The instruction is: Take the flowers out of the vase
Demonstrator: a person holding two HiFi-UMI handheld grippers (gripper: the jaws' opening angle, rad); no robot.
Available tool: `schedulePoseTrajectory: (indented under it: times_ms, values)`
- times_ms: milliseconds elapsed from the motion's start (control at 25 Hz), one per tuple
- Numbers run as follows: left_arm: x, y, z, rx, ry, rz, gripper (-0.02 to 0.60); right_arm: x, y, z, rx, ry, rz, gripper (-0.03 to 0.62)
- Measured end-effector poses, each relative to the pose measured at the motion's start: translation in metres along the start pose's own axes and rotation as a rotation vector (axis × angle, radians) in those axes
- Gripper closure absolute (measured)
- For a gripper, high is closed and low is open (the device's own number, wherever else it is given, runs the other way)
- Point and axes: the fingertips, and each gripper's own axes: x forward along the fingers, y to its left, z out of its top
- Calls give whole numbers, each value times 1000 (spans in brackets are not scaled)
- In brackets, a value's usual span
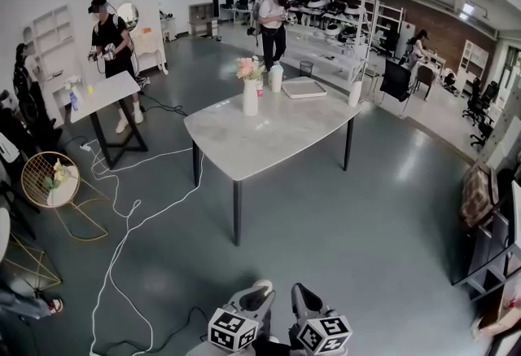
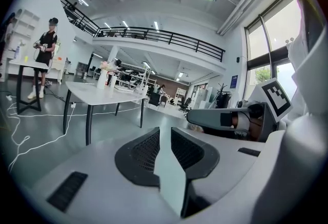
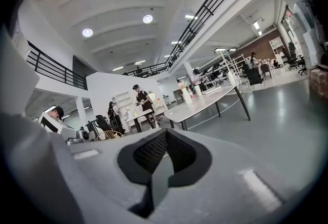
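I carry two claws, my left claw [image 1: 260, 289] and my right claw [image 1: 299, 292]. They sit side by side at the bottom of the head view, above the grey floor [image 1: 350, 216]. Each one is pressed fully together, pads meeting, with nothing between them and touching nothing.

One white vase [image 1: 250, 97] stands upright on the pale surface [image 1: 269, 138], well apart from both claws and near its far left edge. One bunch of pink flowers [image 1: 248, 68] sits in it.

On the same surface I count one white bottle [image 1: 276, 77] just beside the vase, one flat tray [image 1: 303, 88] further right, and one white cylinder [image 1: 355, 93] at the right corner.

One person [image 1: 110, 41] stands at a second surface [image 1: 102, 94] on the left. One other person [image 1: 273, 20] stands beyond mine.
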Motion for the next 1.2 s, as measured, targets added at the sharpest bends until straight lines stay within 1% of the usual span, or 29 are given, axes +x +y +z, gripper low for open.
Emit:
schedulePoseTrajectory:
  times_ms: [160, 440, 680, 920, 1200]
  values:
    - [8, 4, 5, 10, 6, -10, 511, 7, -5, 5, -3, -4, -5, 594]
    - [33, 15, 14, 1, 15, -24, 511, 28, -23, 16, 6, 5, -18, 594]
    - [51, 34, 27, -6, 15, -13, 511, 52, -30, 28, 14, -10, 7, 594]
    - [74, 56, 48, -2, 14, -1, 511, 85, -40, 42, 17, 7, 24, 594]
    - [106, 82, 70, 2, 21, 2, 511, 124, -62, 59, 40, 7, 32, 594]
